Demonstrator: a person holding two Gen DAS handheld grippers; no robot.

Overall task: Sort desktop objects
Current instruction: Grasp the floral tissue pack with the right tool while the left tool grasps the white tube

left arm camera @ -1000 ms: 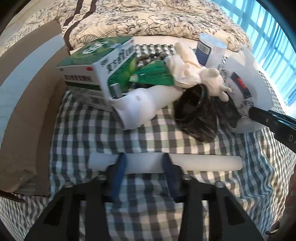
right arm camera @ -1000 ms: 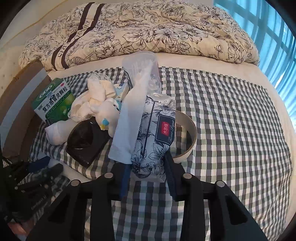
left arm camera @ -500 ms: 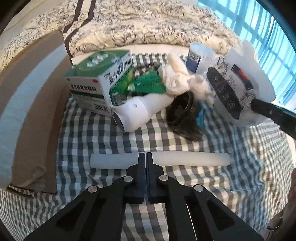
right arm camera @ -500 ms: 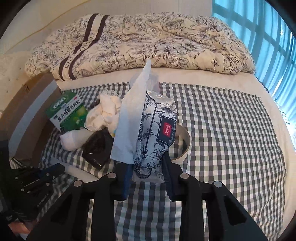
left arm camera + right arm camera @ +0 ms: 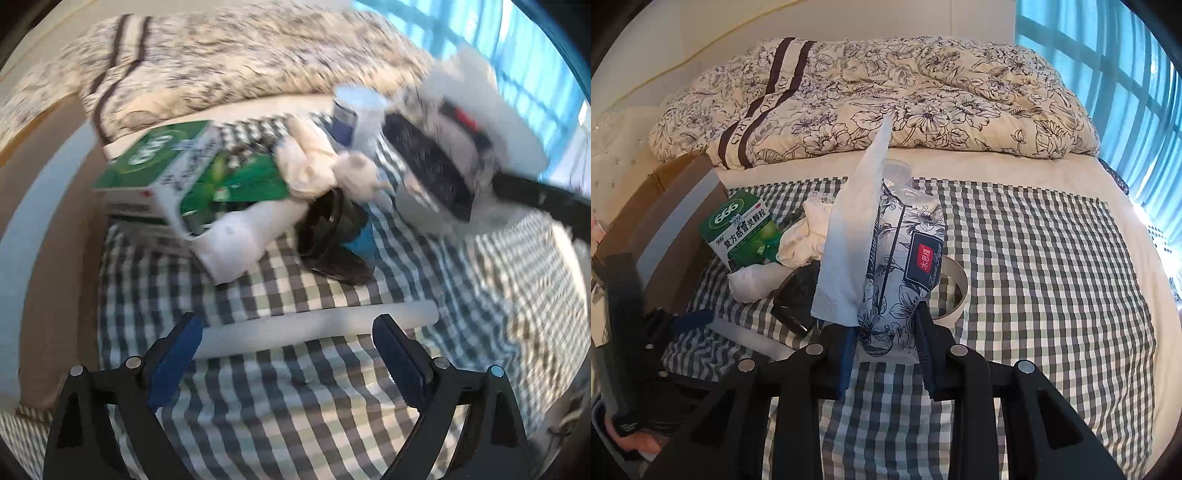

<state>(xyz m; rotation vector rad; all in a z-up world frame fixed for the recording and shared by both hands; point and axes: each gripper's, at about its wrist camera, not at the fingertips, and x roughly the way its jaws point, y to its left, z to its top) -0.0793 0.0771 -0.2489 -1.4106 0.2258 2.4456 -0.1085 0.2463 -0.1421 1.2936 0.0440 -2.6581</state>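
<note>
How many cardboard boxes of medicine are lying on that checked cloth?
1. The green medicine box lies at the left edge of the checked cloth, at the far left of the pile beside the white crumpled cloth. Others may be hidden underneath.

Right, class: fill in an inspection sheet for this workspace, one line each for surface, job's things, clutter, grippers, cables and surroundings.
Surface: checked cloth spread on a bed.
Job's things: tissue pack, lifted; green medicine box, white foam stick and tape roll lying on the cloth.
Clutter: crumpled white cloth, dark round object and white bottle heaped beside the box.
Grippers: right gripper shut on the tissue pack; left gripper open, straddling the foam stick.
Cables: nothing seen.
Surroundings: floral quilt, cardboard box, blue window.
</note>
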